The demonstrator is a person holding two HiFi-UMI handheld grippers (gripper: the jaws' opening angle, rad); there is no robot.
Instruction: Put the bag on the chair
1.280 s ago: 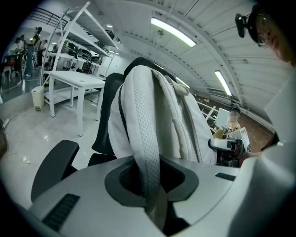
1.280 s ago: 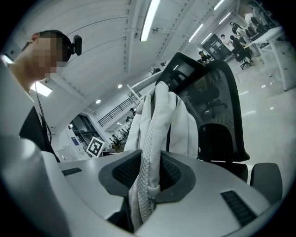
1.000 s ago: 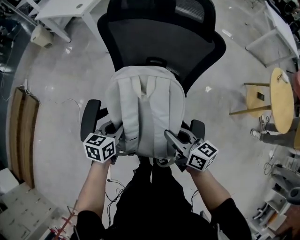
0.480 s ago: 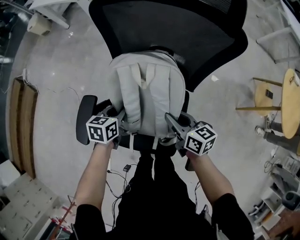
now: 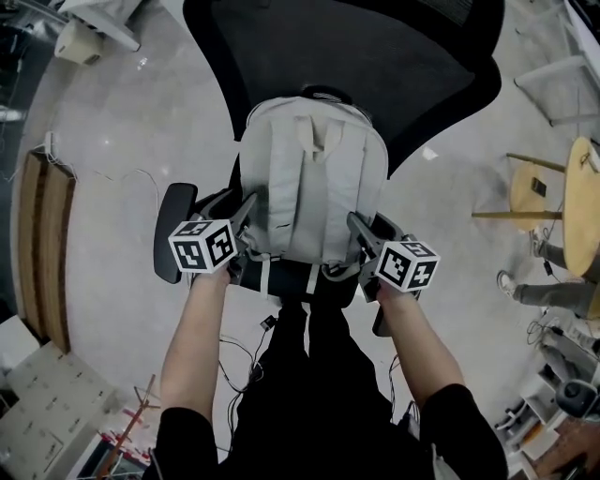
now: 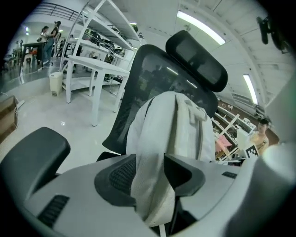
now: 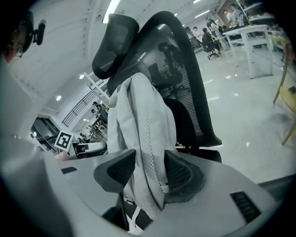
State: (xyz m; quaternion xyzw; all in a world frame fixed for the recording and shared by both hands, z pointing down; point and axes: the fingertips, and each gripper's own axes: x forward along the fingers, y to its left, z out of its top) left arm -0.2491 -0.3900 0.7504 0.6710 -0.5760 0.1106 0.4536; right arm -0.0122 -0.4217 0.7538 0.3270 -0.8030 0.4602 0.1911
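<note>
A light grey backpack stands upright on the seat of a black mesh office chair, leaning on the backrest with its straps facing me. My left gripper is at the bag's lower left edge and my right gripper at its lower right. Both pairs of jaws are opening. In the left gripper view a loose fold of the bag hangs between the wide jaws of the left gripper. In the right gripper view a mesh strap of the bag lies between the spread jaws of the right gripper, away from the left pad.
The chair's armrests stick out on both sides of my grippers. A round wooden table stands at the right, a white desk at the top left, and a wooden board lies at the left. Cables trail under the chair.
The bag has moved further onto the seat and now rests against the backrest. Both grippers have followed it forward and their jaws have spread apart.
</note>
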